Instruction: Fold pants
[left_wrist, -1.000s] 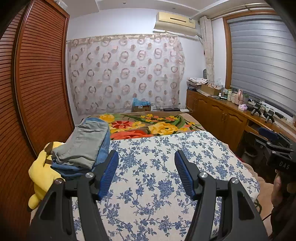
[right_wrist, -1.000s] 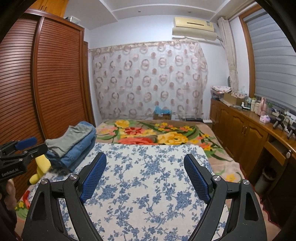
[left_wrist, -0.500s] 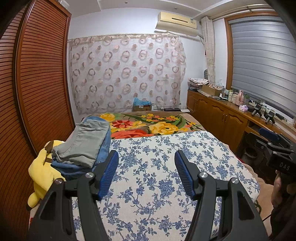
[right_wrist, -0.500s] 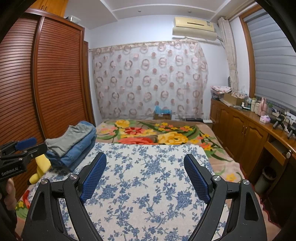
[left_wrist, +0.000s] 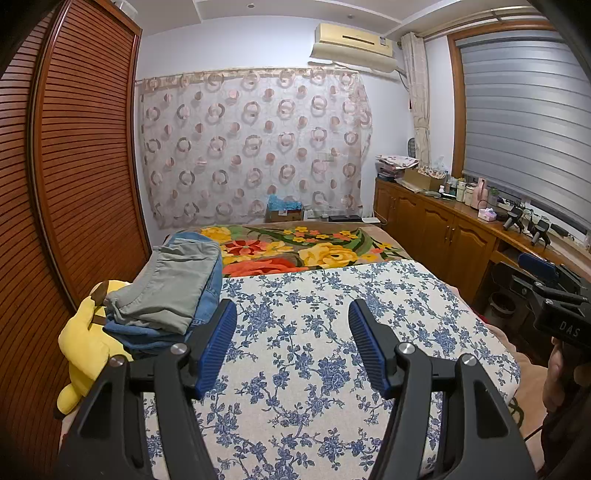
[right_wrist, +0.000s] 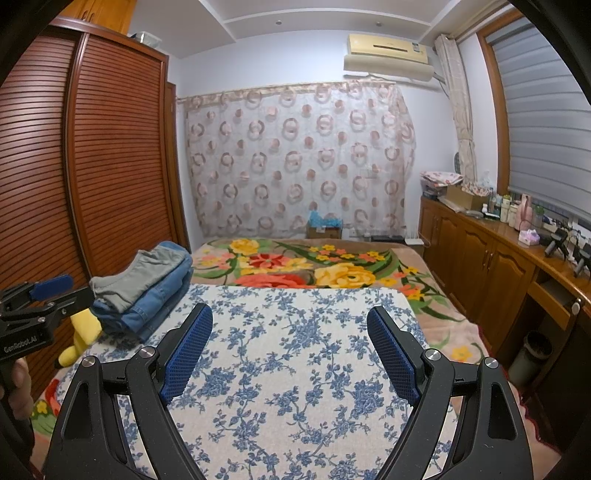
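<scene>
- A folded pair of grey-green cotton pants (left_wrist: 168, 286) sits on top of a small stack at the left edge of the bed, near the louvred wooden wardrobe (left_wrist: 85, 166).
- Right under them lie folded blue denim jeans (left_wrist: 147, 338), their edges poking out beneath the grey pair; from the right wrist view the same stack (right_wrist: 147, 284) shows grey on top, denim below.
- A yellow plush toy (left_wrist: 85, 347) is squeezed in beside the stack, touching it on the wardrobe side.
- The left tool (left_wrist: 293, 347) hangs over the white bedspread with blue flower print (left_wrist: 332, 295), fingers spread wide, nothing between the blue ribbed pads (left_wrist: 218, 345); its left pad sits just beside the jeans in the picture, apart from them.
- The right tool (right_wrist: 290, 350) is also wide open and holding nothing, poised above the middle of the blue-flowered spread, well apart from the stack.
- Each tool shows at the edge of the other's camera, gripped by a hand (right_wrist: 18, 384).
- Beyond the spread lies a brown blanket with big yellow and red flowers (left_wrist: 306, 247).
- Behind it hangs a sheer curtain with ring patterns (left_wrist: 255, 147), an air conditioner (left_wrist: 352, 42) above.
- A wooden counter (left_wrist: 443, 225) along the right wall carries boxes and bottles.
</scene>
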